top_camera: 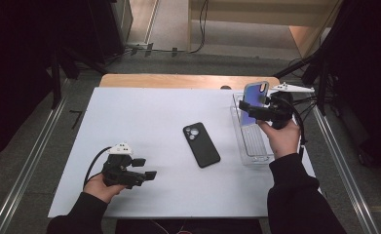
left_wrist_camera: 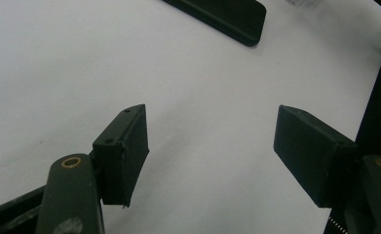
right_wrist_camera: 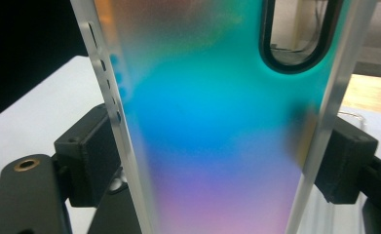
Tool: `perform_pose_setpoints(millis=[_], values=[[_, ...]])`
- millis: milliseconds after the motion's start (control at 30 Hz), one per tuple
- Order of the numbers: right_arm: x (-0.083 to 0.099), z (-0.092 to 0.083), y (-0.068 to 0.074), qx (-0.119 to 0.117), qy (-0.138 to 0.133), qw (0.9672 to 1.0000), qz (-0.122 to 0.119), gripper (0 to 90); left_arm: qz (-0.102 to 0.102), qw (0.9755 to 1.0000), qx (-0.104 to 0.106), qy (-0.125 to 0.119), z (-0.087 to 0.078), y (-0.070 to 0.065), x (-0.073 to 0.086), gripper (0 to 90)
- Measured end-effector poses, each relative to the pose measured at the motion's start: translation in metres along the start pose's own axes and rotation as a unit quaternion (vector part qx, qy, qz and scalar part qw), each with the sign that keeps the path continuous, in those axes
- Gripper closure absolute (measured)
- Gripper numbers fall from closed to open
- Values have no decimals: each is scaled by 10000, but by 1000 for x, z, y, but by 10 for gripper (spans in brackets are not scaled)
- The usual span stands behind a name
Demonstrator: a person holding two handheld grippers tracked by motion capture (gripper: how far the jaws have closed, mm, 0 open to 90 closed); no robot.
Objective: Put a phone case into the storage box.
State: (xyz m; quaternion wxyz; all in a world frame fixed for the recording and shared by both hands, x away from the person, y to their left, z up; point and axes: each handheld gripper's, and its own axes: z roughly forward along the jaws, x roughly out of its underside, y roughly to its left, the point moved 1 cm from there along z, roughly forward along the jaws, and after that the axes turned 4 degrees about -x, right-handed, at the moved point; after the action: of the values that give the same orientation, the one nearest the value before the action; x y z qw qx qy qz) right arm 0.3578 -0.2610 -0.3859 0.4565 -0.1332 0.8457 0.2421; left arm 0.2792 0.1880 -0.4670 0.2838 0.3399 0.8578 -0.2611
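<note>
The person's dark sleeves (top_camera: 295, 195) are coming in at the bottom of the high view, nearest the camera, one on each side of the white table (top_camera: 144, 107). The left hand (top_camera: 100, 187) is holding the left gripper (top_camera: 146, 168) low over the near-left part of the table, and its jaws are standing apart with nothing between them; in the left gripper view the two black pads (left_wrist_camera: 124, 151) are framing bare white surface, with a corner of the black phone (left_wrist_camera: 227, 17) showing farther off.

The right hand (top_camera: 283, 136) is lifting the right gripper (top_camera: 249, 108) above the clear tray (top_camera: 237, 141) at the table's right edge. That gripper is clamping an iridescent phone case (top_camera: 254, 100) by its two long edges (the case is standing roughly upright, camera cut-out uppermost). In the right gripper view the case (right_wrist_camera: 217, 136) is shading from orange and teal down to violet, with both pads pressing against its translucent sides and the oval cut-out (right_wrist_camera: 295, 34) sitting at the top.

The black phone (top_camera: 201, 145) is lying flat near the middle of the table, camera side up, well apart from both grippers and just left of the tray.
</note>
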Motion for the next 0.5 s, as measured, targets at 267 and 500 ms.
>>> perform_pose_setpoints(millis=[267,500], values=[[-7,11,-19,323,14,9994,124,152,18,10000,2,25,1,0,0,290],[-15,29,-34,444,98,9984,330,152,-23,10000,9,-5,1,0,0,290]])
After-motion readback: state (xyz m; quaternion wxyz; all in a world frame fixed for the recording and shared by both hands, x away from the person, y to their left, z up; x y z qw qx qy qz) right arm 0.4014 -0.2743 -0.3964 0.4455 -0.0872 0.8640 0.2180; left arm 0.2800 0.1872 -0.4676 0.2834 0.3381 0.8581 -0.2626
